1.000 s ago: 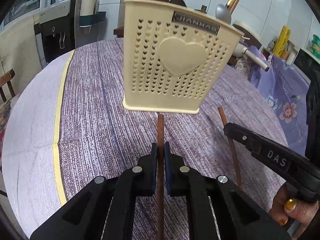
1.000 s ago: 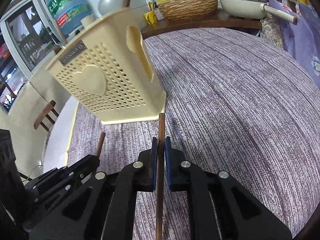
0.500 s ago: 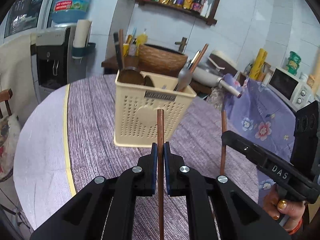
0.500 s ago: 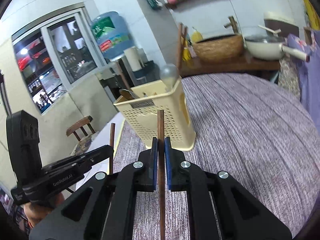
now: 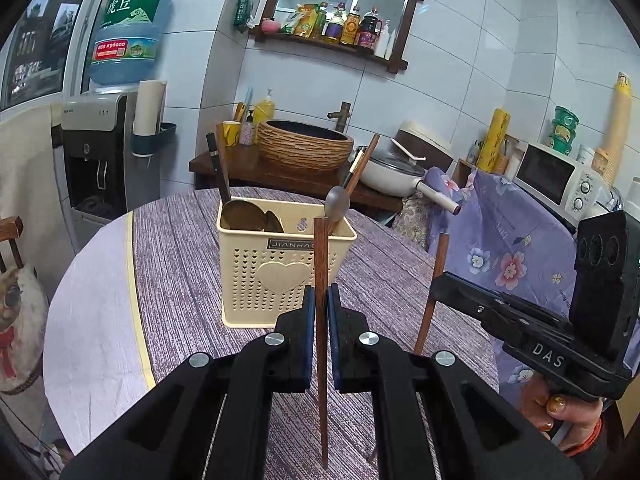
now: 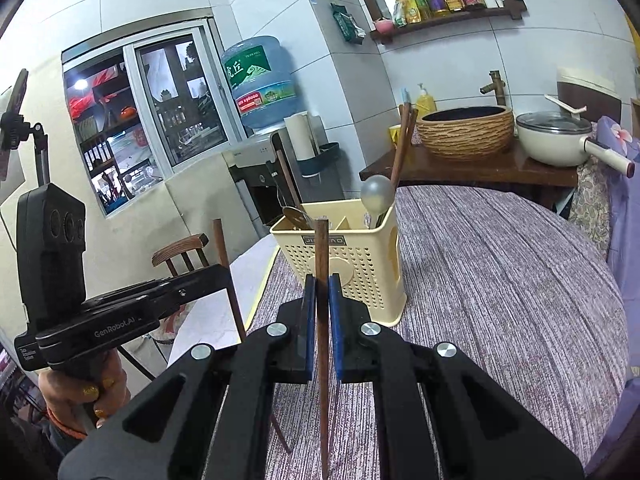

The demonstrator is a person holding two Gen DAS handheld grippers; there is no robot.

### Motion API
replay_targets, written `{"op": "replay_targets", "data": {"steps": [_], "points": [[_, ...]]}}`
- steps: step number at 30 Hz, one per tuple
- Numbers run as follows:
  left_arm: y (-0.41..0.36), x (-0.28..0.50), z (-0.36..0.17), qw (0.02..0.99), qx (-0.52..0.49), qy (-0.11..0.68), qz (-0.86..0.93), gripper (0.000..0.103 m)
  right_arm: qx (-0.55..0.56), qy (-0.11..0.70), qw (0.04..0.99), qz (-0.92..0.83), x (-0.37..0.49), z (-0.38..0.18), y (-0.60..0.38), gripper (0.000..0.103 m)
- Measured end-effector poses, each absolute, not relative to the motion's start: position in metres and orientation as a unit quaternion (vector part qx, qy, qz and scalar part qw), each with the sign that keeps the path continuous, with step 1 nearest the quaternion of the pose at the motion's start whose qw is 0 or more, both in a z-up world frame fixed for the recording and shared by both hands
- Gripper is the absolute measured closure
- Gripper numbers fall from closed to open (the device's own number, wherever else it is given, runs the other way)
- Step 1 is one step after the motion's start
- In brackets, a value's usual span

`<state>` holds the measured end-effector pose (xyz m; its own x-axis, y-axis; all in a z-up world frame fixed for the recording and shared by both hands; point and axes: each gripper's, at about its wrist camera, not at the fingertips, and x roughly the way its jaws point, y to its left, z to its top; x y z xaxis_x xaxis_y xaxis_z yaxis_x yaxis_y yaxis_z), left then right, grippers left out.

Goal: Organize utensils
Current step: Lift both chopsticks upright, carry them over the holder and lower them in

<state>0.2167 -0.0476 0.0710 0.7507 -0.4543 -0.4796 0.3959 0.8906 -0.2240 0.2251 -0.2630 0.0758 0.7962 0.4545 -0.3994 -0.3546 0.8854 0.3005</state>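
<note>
Chopsticks, one per gripper, fill the near part of both wrist views. The left gripper (image 5: pixel 321 300) has its blue-padded jaws pinched tight on a dark wooden chopstick (image 5: pixel 320 264), which stands nearly upright, running from six o'clock at the lower edge up to just past centre. The right gripper (image 6: pixel 322 300) is clamped the same way on a second chopstick (image 6: pixel 321 256), also close to vertical. Each tool shows in the other's view: from the left wrist the right gripper sits at four o'clock with its stick rising toward three, a hand (image 5: pixel 560 408) with painted nails below it; from the right wrist the left gripper sits at eight o'clock.

Beyond the fingertips, at centre, a cream perforated utensil holder (image 5: pixel 280 276) with a raised heart stands on the round table (image 5: pixel 172 280) under a purple streaked cloth. Inside it are a metal spoon (image 5: pixel 337 200), dark wooden ladles (image 5: pixel 244 214) and upright sticks. Both held chopsticks are short of its rim, outside the holder.

Farther off, at twelve o'clock, a woven basin (image 5: pixel 305 150) sits on a dark counter, a cream pot (image 5: pixel 390 174) to its right, a water dispenser (image 5: pixel 96 152) at ten o'clock.
</note>
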Motion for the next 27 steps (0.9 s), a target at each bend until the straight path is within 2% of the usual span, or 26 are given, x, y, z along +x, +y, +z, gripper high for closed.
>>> {"op": "replay_targets", "data": {"steps": [12, 23, 27], "points": [[-0.040, 0.232, 0.119, 0.947, -0.050, 0.229, -0.222, 0.096, 0.094, 0.205, 0.948, 0.225, 0.248, 0.126, -0.258, 0.095], [-0.035, 0.269, 0.220, 0.961, -0.061, 0.166, -0.211, 0.096, 0.108, 0.137, 0.966, 0.193, 0.301, 0.221, -0.261, 0.095], [-0.041, 0.294, 0.238, 0.972, -0.056, 0.143, -0.178, 0.096, 0.098, 0.103, 0.977, 0.160, 0.318, 0.233, -0.257, 0.095]]}}
